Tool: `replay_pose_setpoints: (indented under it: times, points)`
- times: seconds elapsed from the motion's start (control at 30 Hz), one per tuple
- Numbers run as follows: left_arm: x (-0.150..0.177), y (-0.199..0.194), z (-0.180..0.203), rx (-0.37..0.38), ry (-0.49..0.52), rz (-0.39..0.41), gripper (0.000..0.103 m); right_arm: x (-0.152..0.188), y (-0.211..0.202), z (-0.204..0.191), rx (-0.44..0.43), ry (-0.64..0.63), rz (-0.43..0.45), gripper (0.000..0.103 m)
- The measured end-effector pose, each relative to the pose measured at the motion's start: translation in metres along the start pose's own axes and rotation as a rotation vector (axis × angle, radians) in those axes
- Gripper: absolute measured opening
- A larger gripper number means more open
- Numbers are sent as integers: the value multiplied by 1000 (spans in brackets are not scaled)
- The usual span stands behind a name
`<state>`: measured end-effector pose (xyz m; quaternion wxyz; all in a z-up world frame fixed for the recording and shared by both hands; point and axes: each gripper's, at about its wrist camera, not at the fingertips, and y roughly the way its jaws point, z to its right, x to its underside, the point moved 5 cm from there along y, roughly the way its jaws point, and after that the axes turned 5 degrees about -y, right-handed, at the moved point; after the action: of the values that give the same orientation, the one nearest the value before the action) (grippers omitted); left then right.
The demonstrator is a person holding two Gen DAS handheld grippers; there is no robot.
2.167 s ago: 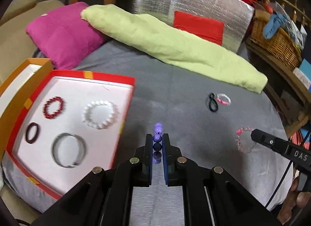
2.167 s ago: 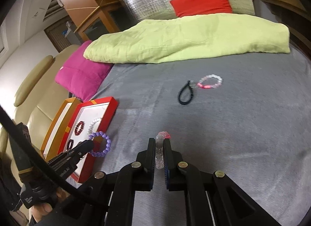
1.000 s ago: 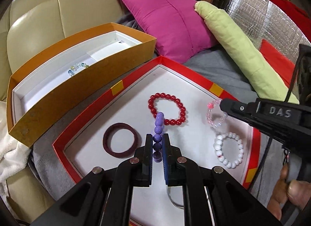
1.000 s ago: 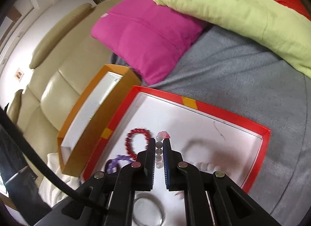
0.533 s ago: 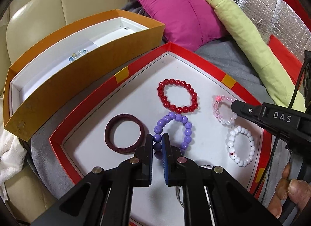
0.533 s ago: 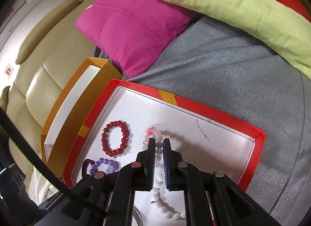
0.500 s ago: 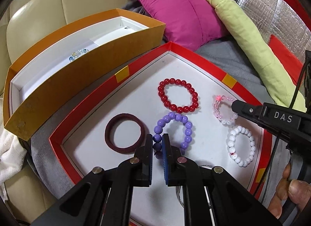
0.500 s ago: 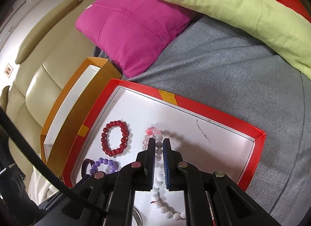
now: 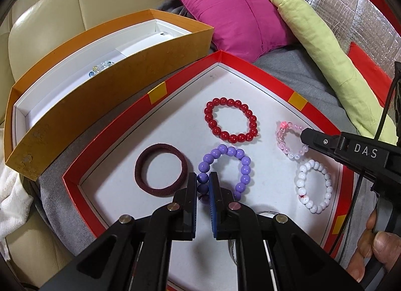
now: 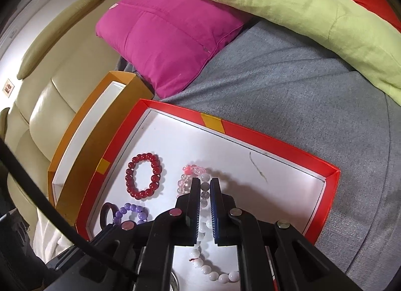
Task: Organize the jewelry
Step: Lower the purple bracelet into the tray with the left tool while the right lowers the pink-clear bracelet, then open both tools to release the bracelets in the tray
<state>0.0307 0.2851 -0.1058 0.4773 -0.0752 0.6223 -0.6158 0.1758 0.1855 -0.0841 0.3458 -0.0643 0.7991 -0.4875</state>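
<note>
Beige leather sofa (image 10: 45, 105) on the left, magenta cushion (image 10: 165, 28) and lime-green pillow (image 10: 300, 8) on a grey cover (image 10: 300, 105), silver quilted panel (image 9: 351, 15) behind.

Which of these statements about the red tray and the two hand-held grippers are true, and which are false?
1. The purple bead bracelet lies in the red tray, with the left hand-held gripper shut on it. True.
2. The red bead bracelet lies in the orange box. False: it lies in the red tray; the box holds only a few small glass beads.
3. The right hand-held gripper is closed on the pink bead bracelet. True.
4. The white bead bracelet lies on the grey cover. False: it lies in the tray.
5. The dark red hair tie lies beside the purple bracelet. True.
</note>
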Motion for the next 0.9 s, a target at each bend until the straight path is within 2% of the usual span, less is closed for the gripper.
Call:
replay_pose_setpoints:
  times: [0.9]
  points:
    - [-1,0,-2,-5,1,11,10,-3,8,-4,18,-16,-2,9]
